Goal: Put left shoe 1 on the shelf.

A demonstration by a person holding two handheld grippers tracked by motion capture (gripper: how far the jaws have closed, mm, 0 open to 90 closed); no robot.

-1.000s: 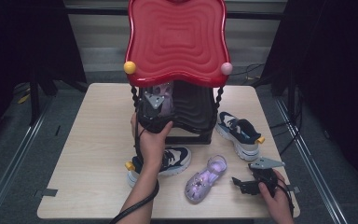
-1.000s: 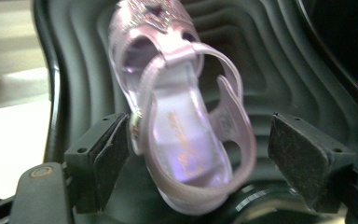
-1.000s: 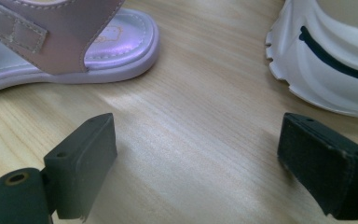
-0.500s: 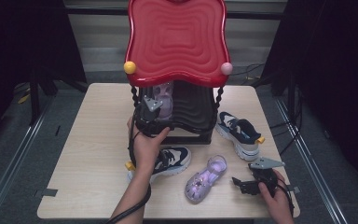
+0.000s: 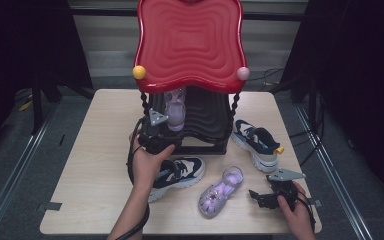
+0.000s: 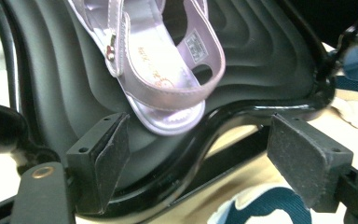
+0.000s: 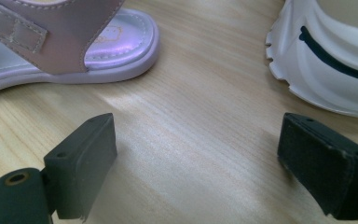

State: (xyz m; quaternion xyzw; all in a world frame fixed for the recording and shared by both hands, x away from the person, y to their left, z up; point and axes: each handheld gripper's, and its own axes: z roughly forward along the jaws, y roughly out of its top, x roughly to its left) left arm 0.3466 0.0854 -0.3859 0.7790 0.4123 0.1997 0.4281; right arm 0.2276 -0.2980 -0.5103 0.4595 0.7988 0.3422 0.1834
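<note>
Two purple sandals are in this job. One sandal (image 6: 161, 70) lies on the black lower shelf (image 6: 261, 60) of the little red-topped rack (image 5: 187, 45), with its heel hanging a bit over the front rim. The left gripper (image 5: 157, 137) sits right in front of it. Its jaws are open and nothing is between them; the sandal's heel is just past the tips, not touching them. I think this sandal has been set down and the hand is done with it.

The other purple sandal (image 5: 220, 192) waits on the table (image 5: 95, 150), at about 5 o'clock from the rack. A blue and white sneaker (image 5: 177, 172) lies at its 9 o'clock, under the left hand. A second sneaker (image 5: 257, 142) lies at about 1 o'clock from that sandal.

The right gripper (image 5: 265, 197) rests low at the 3 o'clock side of the table sandal. Its jaws are open too, with bare wood between them. In the right gripper view the sandal's toe end is near the left jaw, not touching.

Next, I think a gripper needs to go to the table sandal, close on its strap or its side, and lift it to the shelf beside its twin. The left hand should pull back with care, so the shelf sandal does not slide off.
</note>
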